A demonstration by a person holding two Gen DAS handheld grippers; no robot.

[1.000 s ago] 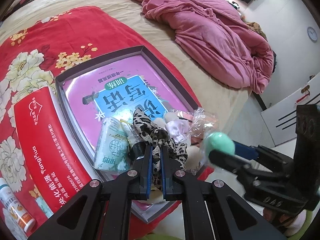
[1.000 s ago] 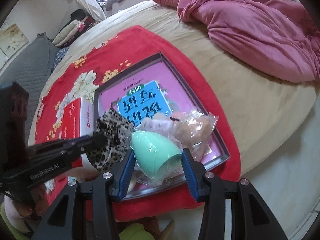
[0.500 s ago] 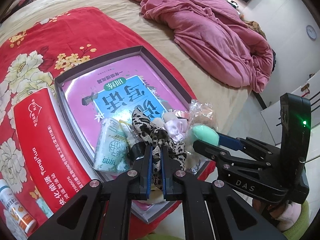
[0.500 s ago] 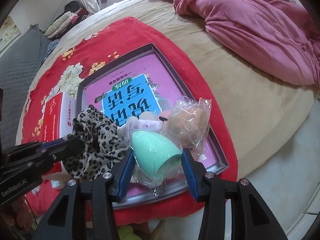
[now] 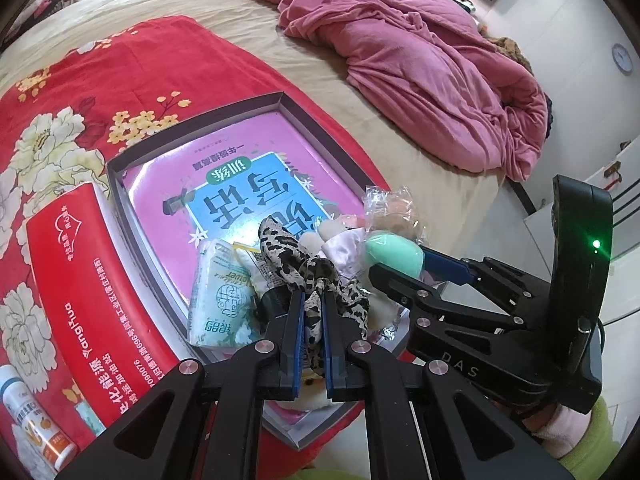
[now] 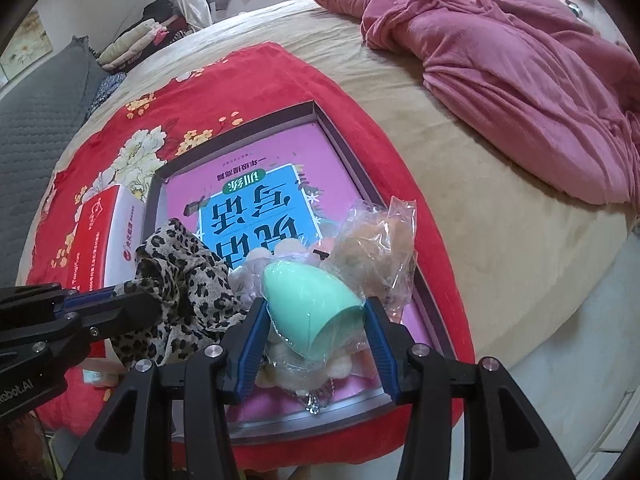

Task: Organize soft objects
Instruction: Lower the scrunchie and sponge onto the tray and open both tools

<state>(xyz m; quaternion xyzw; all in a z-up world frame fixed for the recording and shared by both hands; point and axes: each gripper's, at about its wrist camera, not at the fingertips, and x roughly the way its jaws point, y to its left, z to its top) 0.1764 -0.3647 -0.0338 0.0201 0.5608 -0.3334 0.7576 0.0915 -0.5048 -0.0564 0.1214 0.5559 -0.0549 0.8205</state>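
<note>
two grippers, two soft items, over a shallow tray on a bed.
left wrist view: left gripper clamped tight on a leopard-print scrunchie above the tray's near end. right wrist view: right gripper, jaws partly apart, pinches a bagged mint-green sponge over the tray's near corner.
</note>
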